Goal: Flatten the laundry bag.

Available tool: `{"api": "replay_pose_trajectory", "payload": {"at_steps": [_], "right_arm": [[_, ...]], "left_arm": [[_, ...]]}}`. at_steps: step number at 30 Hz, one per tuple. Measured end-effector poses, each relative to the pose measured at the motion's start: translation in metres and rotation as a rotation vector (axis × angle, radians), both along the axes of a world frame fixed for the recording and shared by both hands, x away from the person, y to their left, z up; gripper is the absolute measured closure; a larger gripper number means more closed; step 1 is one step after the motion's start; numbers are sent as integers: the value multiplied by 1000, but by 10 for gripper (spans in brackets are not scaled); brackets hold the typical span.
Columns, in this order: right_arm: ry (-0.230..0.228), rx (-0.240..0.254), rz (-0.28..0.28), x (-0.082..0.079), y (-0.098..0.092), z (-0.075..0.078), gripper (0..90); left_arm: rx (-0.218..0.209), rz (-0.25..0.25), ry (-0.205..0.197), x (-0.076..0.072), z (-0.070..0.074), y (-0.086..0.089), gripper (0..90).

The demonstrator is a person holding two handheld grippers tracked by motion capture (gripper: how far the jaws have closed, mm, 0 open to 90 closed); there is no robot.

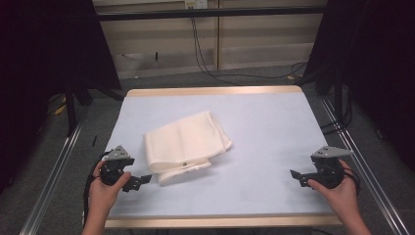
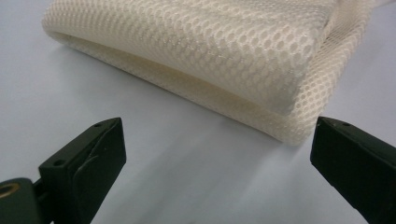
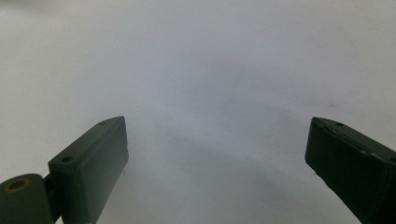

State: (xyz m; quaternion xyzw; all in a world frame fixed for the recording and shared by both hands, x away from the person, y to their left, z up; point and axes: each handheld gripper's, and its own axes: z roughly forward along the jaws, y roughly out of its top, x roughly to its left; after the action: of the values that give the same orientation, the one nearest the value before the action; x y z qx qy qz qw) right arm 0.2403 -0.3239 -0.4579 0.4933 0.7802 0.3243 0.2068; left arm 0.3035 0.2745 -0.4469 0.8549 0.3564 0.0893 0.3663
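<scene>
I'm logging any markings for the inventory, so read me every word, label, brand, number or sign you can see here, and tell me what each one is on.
No text can be read in these views.
Folded cream mesh cloth: no label, print or tag visible; a small dark dot near its front edge is too small to tell.
Wall plate at the top of the high view: pale fitting, any marking too small and blurred to read.
Table: plain, unmarked.

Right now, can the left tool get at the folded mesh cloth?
Probably yes. The left tool is open beside the near edge of the folded mesh cloth, with bare table between them and nothing in the way.
</scene>
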Motion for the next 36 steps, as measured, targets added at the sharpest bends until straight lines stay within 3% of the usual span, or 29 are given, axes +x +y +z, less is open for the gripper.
{"api": "replay_pose_trajectory", "payload": {"at_steps": [6,8,10,12,15,20,22,25,29,30,36], "right_arm": [[-5,-7,12,0,2,0,52],[-1,-10,11,0,3,0,51],[-1,-9,12,0,3,0,51],[10,-2,14,0,4,-1,51],[4,-5,25,1,4,-1,52],[-1,-2,27,0,5,-1,57],[1,-3,32,0,6,-1,59],[3,-3,30,-2,7,-1,61],[-1,-7,35,-1,6,-1,65],[2,-7,31,-1,7,-1,65],[-4,-7,33,-1,7,-1,67]], "left_arm": [[-17,-4,19,0,-1,-4,29],[-22,28,64,0,-4,-10,30],[-22,23,80,0,-6,-13,35],[-19,-36,66,0,-9,-22,41],[-6,-54,34,0,-10,-28,51],[-15,-72,59,4,-15,-38,53],[12,-64,58,5,-18,-38,67],[41,-68,95,5,-20,-37,130],[25,-64,103,5,-23,-38,205],[8,-59,98,4,-24,-38,241],[7,-72,84,2,-25,-42,328]]}}
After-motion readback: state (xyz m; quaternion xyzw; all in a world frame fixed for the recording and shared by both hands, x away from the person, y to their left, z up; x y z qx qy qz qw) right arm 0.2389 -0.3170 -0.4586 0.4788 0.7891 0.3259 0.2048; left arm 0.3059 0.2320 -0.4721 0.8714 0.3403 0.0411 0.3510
